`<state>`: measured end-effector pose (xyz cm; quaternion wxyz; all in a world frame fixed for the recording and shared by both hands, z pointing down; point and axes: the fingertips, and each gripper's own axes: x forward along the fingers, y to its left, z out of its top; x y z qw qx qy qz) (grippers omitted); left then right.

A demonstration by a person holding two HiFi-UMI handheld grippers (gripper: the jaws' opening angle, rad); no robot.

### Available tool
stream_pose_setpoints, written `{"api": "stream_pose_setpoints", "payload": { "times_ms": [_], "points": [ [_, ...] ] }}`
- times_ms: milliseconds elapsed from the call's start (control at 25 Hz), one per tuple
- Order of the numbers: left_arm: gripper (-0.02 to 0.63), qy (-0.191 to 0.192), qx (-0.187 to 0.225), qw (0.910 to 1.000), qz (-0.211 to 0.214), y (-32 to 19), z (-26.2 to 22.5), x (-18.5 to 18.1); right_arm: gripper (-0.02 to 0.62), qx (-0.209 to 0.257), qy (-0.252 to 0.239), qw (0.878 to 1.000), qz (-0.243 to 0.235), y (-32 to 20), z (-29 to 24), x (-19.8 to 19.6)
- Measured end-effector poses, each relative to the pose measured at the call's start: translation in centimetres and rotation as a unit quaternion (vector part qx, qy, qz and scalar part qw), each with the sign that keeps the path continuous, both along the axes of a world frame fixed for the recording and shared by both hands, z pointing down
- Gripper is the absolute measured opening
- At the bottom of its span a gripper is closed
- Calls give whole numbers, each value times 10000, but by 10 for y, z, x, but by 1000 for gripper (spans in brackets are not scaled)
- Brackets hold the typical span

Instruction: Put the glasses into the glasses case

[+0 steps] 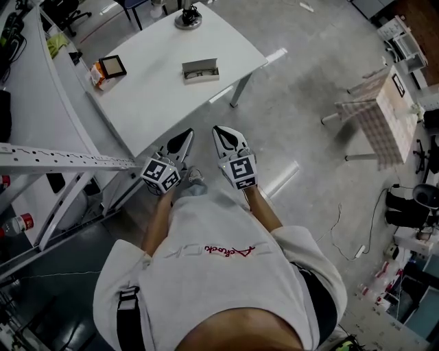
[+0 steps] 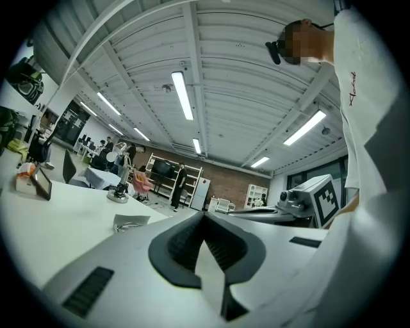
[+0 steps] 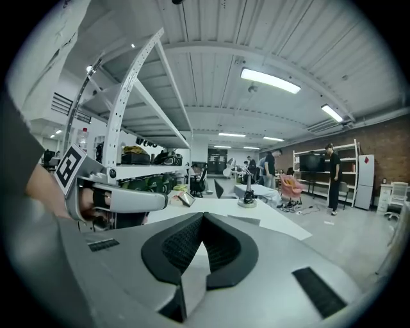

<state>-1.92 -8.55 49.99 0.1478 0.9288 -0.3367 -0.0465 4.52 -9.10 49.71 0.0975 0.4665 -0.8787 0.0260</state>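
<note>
Right tool (image 3: 202, 218) closed, grey glasses case (image 1: 200, 70) open

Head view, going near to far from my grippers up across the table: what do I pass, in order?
Left gripper and right gripper side by side, both shut with nothing between the jaws → near edge of the white table → glasses case → round metal stand base.

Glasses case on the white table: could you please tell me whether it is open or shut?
Open: the glasses case on the table has its lid swung up, and its inside shows in the head view.
</note>
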Motion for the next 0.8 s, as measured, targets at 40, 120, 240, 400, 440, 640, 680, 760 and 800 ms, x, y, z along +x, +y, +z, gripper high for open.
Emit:
{"api": "stream_pose_setpoints", "payload": {
  "times_ms": [40, 120, 240, 400, 440, 640, 680, 760, 800],
  "points": [
    [-5, -2, -24, 10000, 3, 8, 1, 4, 0, -25, -18, 10000, 5, 8, 1, 4],
    [-5, -2, -64, 10000, 22, 25, 1, 11, 0, -61, -60, 10000, 34, 22, 3, 11],
    [-5, -63, -56, 9999, 59, 45, 0, 20, 0, -84, -135, 9998, 87, 39, 4, 19],
    [-5, -71, -52, 9999, 49, 73, 4, 27, 0, -96, -198, 9997, 127, 66, 7, 27],
    [-5, -45, -79, 9999, 42, 81, 5, 28, 0, -106, -225, 9996, 140, 74, 8, 28],
    [-5, -63, -105, 9999, 28, 121, 10, 27, -2, -152, -264, 9993, 193, 115, 12, 31],
    [-5, -66, -95, 9999, 34, 129, 11, 28, -2, -156, -257, 9993, 209, 123, 13, 33],
    [-5, -87, -68, 9999, 50, 142, 13, 28, -2, -163, -237, 9993, 242, 136, 16, 34],
    [-5, -93, -63, 9999, 55, 148, 14, 27, -2, -164, -230, 9993, 253, 143, 17, 33]
  ]
}}
